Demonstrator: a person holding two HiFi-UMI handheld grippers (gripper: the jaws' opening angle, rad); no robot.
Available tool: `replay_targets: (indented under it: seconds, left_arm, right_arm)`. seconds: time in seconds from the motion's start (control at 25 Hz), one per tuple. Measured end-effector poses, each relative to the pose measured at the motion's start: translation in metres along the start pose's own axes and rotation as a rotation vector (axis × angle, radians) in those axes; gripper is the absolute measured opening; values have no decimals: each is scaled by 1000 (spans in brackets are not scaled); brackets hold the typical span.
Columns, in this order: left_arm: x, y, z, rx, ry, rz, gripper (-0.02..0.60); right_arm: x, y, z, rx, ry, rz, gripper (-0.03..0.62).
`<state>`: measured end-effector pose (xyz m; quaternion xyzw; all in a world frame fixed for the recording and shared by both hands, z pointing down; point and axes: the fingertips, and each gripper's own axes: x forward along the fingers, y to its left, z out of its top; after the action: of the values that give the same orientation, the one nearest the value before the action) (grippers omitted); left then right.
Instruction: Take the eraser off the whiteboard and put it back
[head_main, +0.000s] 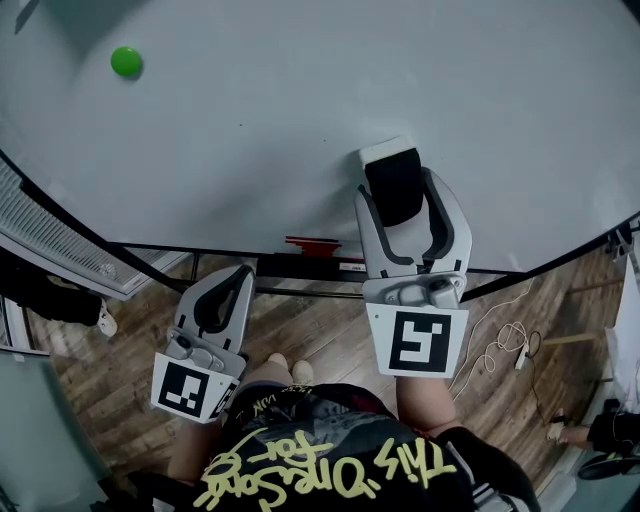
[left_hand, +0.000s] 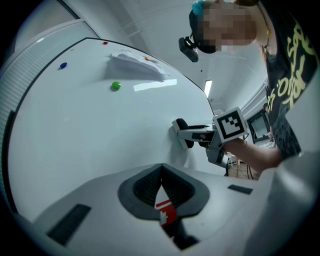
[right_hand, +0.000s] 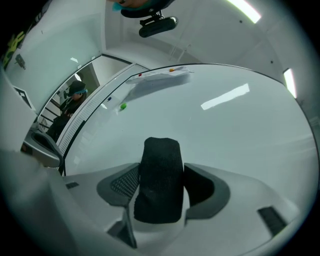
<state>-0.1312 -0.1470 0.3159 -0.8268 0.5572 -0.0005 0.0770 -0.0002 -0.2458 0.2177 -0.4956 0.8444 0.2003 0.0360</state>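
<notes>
R tongs (head_main: 405, 200) pinch eraser (right_hand: 159, 180) against whiteboard (head_main: 280, 110); L tongs (left_hand: 161, 170) pressed together, empty.

Bright, glare streaks, fisheye-warped edges

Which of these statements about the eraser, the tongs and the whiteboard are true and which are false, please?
1. The eraser sits between the right tongs. True.
2. The left tongs grip a marker. False: they are shut on nothing.
3. A green magnet sticks to the whiteboard. True.
4. The green magnet touches the eraser. False: it sits well apart from it, toward the board's upper left in the head view.
</notes>
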Motion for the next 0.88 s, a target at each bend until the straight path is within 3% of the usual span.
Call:
replay_targets:
  seconds: [0.52, 0.6, 0.72, 0.88]
  left_arm:
    - [1, -4, -1, 5, 6, 1, 8]
    - [0, -5, -1, -9, 10, 5, 8]
    - [0, -6, 2, 5, 5, 2, 8]
    - [0, -6, 2, -23, 13, 17, 8]
  right_arm:
    - [-1, 2, -8, -13, -16, -3, 261]
    - [1, 4, -11, -65, -4, -5, 261]
    - [6, 10, -23, -260, 83, 34, 261]
    - [7, 10, -24, -278, 70, 29, 261]
